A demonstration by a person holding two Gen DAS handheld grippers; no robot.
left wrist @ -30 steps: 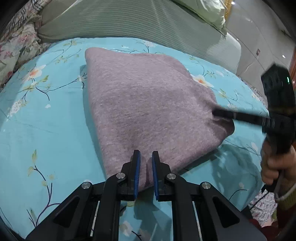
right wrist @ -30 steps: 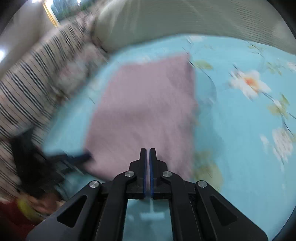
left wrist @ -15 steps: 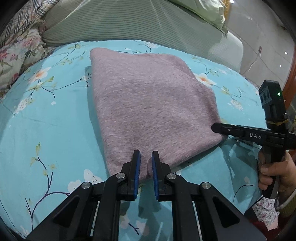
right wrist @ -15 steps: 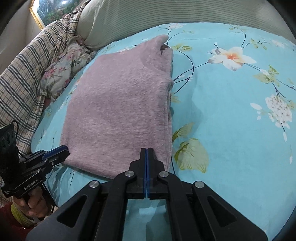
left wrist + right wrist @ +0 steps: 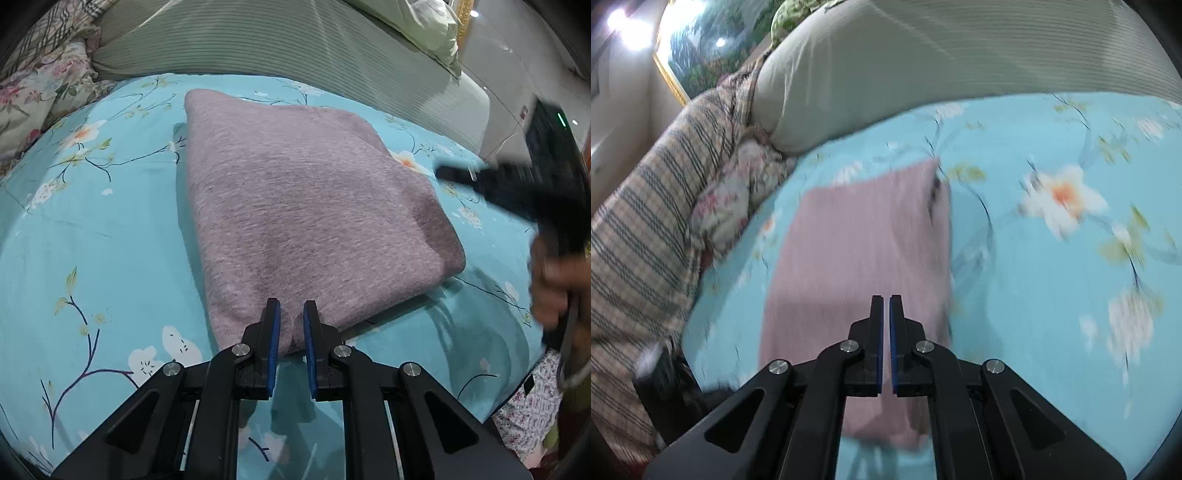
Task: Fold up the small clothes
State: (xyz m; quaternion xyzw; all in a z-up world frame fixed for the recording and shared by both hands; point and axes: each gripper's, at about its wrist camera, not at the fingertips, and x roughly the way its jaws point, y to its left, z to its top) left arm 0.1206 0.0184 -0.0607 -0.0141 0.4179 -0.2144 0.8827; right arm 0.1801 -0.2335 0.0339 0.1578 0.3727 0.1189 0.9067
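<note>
Mauve sweater (image 5: 303,206) lies folded on your floral turquoise bedsheet (image 5: 96,236) below ribbed pillows (image 5: 258,40); your left gripper (image 5: 291,325) pinches its near edge, right gripper (image 5: 885,314) nearly closed, empty.

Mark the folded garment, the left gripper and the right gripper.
folded mauve garment (image 5: 295,206): left wrist view, middle of top layer.
left gripper (image 5: 291,325): left wrist view, midway between fingertips.
right gripper (image 5: 885,306): right wrist view, midway between fingertips.

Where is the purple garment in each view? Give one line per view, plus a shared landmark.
Left wrist: purple garment fills the centre, its near edge between the left gripper fingers.
Right wrist: centre-left, blurred, beyond the right gripper.
Shared landmark: the floral pillow, left of the garment in both.
</note>
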